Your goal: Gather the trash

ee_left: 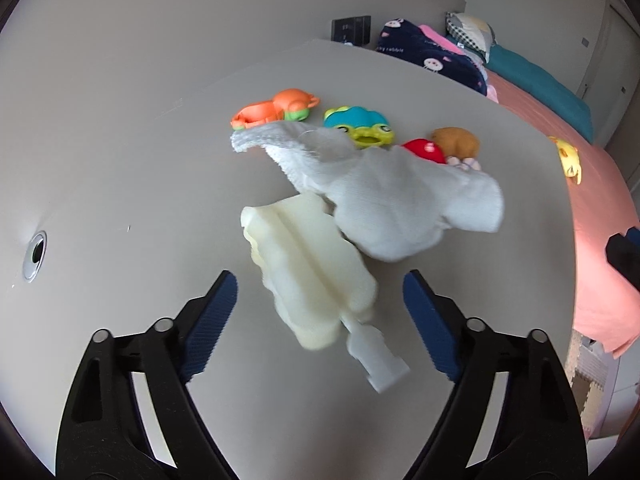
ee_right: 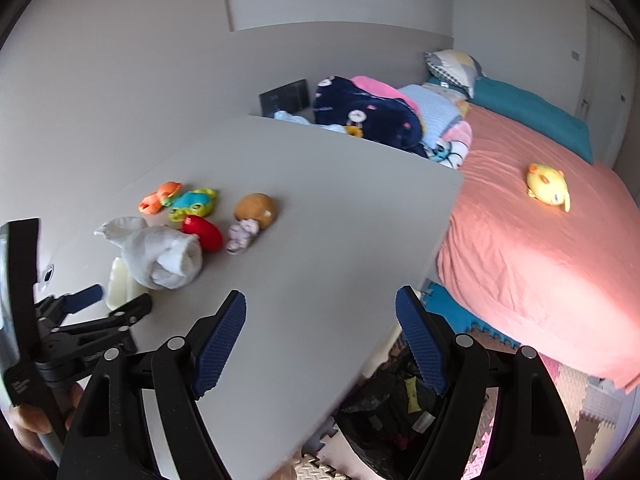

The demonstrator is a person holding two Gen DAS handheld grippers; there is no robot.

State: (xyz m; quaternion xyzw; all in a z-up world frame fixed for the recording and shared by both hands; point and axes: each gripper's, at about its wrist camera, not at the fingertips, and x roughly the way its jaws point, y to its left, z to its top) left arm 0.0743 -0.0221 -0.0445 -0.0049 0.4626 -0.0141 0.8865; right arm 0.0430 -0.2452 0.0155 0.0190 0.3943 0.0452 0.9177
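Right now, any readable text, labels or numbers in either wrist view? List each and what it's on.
"rabbit": pale lettering on the navy blanket at the head of the bed; the word just before it is too blurred to read.
Dark wall panel: small pale marks, too small to read.
Left gripper's handle: tiny print near its lower end, unreadable.
Nothing readable on the toys, the sock or the table.

Orange crab toy [ee_left: 276, 110] beside frog toy [ee_left: 358, 126] — yellow plush [ee_right: 547, 187] on bed [ee_right: 540, 264].
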